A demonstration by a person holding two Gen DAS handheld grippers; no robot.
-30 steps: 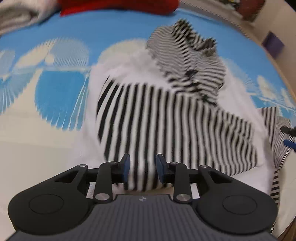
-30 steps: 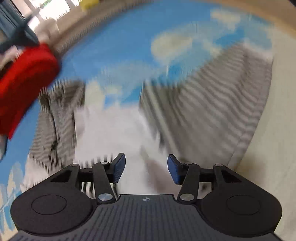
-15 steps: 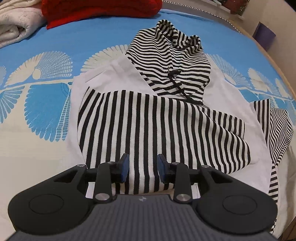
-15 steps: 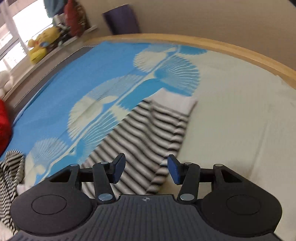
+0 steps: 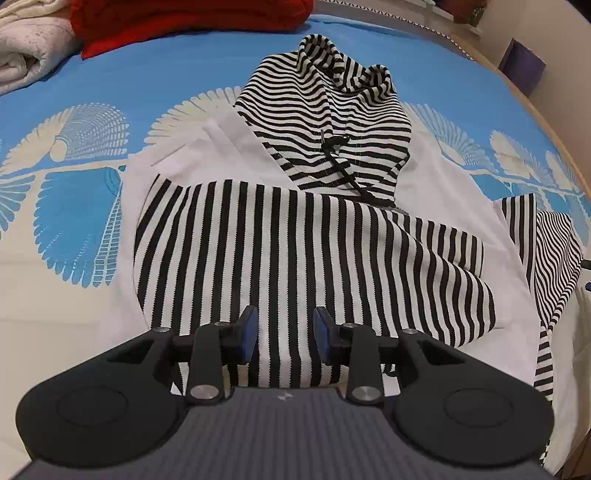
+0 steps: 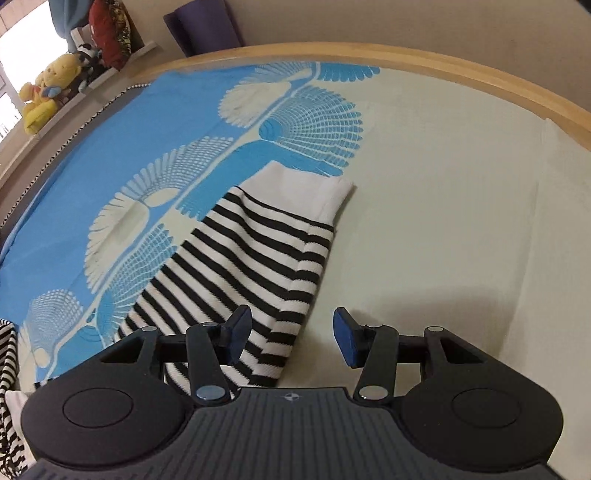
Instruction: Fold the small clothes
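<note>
A black-and-white striped hooded top (image 5: 295,240) lies on the bed, its hood (image 5: 328,122) at the far end and one sleeve folded across the white body. My left gripper (image 5: 284,334) is open and empty just above the folded striped sleeve near its lower edge. In the right wrist view the other striped sleeve (image 6: 243,266) lies stretched out flat, its white cuff (image 6: 306,192) pointing away. My right gripper (image 6: 291,334) is open and empty above the near part of this sleeve, at its right edge.
The bed has a blue and cream feather-print cover (image 5: 74,177). A red garment (image 5: 184,18) and a white folded blanket (image 5: 26,40) lie at the far left. A wooden bed rim (image 6: 443,70), a purple object (image 6: 203,26) and stuffed toys (image 6: 44,92) are beyond.
My right gripper has swung from the garment body to the outstretched sleeve and come closer to it. My left gripper has stayed over the folded sleeve, moving slightly lower.
</note>
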